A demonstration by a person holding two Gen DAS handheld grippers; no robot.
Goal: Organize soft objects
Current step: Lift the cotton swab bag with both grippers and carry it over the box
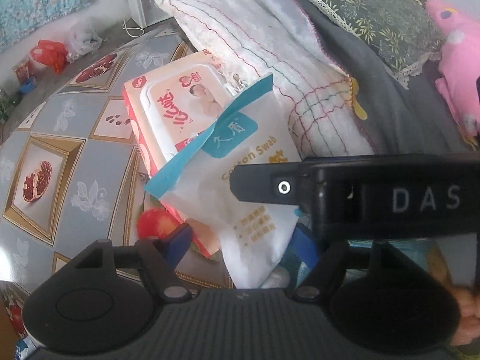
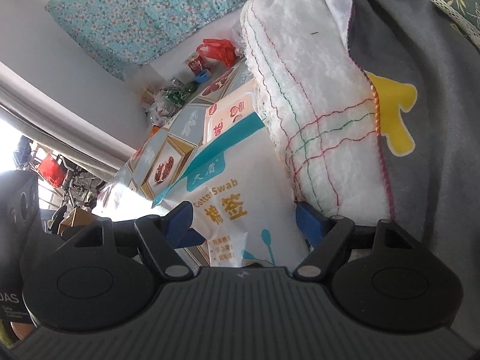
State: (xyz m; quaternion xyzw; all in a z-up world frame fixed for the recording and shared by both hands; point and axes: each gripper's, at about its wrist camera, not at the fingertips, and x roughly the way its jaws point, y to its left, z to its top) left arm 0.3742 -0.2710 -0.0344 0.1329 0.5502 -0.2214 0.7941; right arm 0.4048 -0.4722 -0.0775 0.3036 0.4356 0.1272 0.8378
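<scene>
Table w/ pomegranate-print cloth (image 1: 60,138) on the left, soft things piled toward the right. Going left to right: a pink wet-wipes pack (image 1: 168,114) lies flat on the cloth; a white cotton swab bag (image 1: 237,186) w/ teal top edge leans across it, crinkly and limp; next a folded white towel (image 1: 270,69) w/ coloured stitch lines, fluffy, resting on grey fabric (image 1: 399,114); then a green leaf-print pillow (image 1: 369,18) and a pink plush (image 1: 459,69) at far right. Nothing looks sorted yet, I'd judge the job barely begun. Left gripper (image 1: 243,249) is part open, the bag's lower end btwn its blue pads, contact unclear. Right gripper (image 2: 244,225) also part open, straddling the same bag; can't tell if it pinches.
</scene>
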